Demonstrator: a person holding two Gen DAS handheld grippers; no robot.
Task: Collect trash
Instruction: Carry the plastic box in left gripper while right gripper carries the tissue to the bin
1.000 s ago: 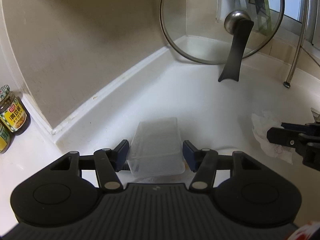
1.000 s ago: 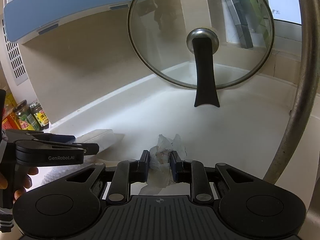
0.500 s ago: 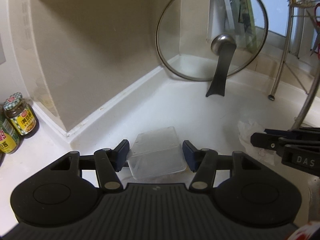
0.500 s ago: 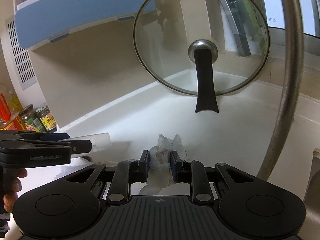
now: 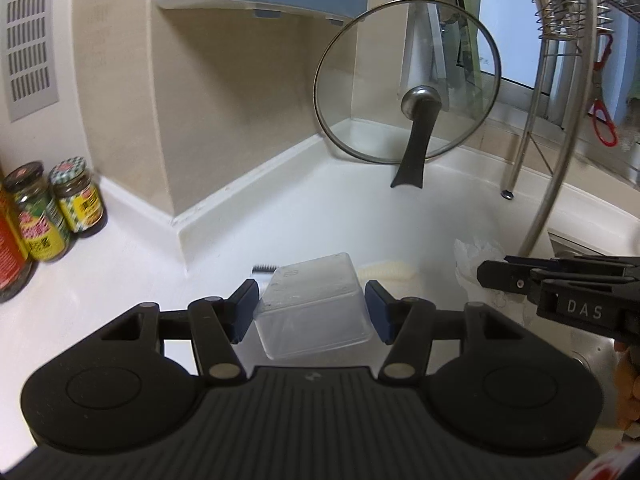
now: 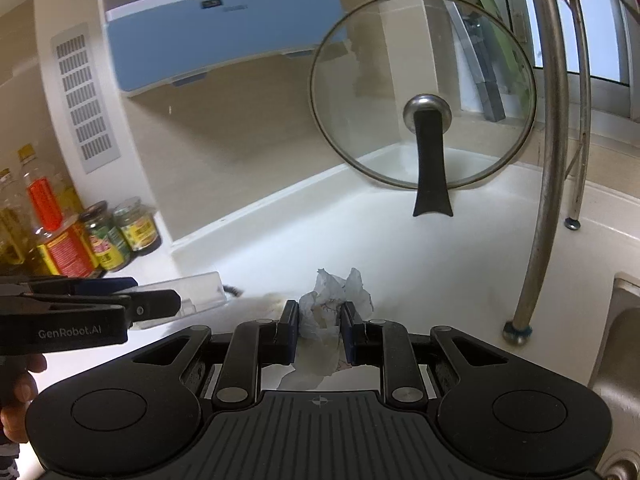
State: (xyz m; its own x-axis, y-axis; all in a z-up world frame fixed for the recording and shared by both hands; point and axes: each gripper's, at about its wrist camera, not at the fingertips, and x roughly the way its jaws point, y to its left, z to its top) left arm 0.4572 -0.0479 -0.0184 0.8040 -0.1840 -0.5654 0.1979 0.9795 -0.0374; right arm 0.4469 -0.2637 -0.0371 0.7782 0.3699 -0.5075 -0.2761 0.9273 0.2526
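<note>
My left gripper (image 5: 310, 312) is shut on a clear plastic box (image 5: 312, 308) and holds it above the white counter (image 5: 320, 220). The box also shows in the right wrist view (image 6: 196, 294) between the left gripper's fingers (image 6: 152, 306). My right gripper (image 6: 319, 326) is shut on a crumpled white tissue (image 6: 332, 304), held above the counter. In the left wrist view the tissue (image 5: 474, 258) sits at the tips of the right gripper (image 5: 500, 276).
A glass pot lid (image 5: 408, 92) with a black handle leans in the back corner. Sauce jars (image 5: 78, 196) and bottles (image 6: 52, 232) stand at the left. A metal rack leg (image 6: 548, 184) and a sink edge (image 6: 624, 320) are at the right. A small brush (image 5: 264, 267) lies under the box.
Both grippers have lifted and pulled back from the counter with the box and the tissue in them. More of the wall, jars and blue cabinet shows now.
</note>
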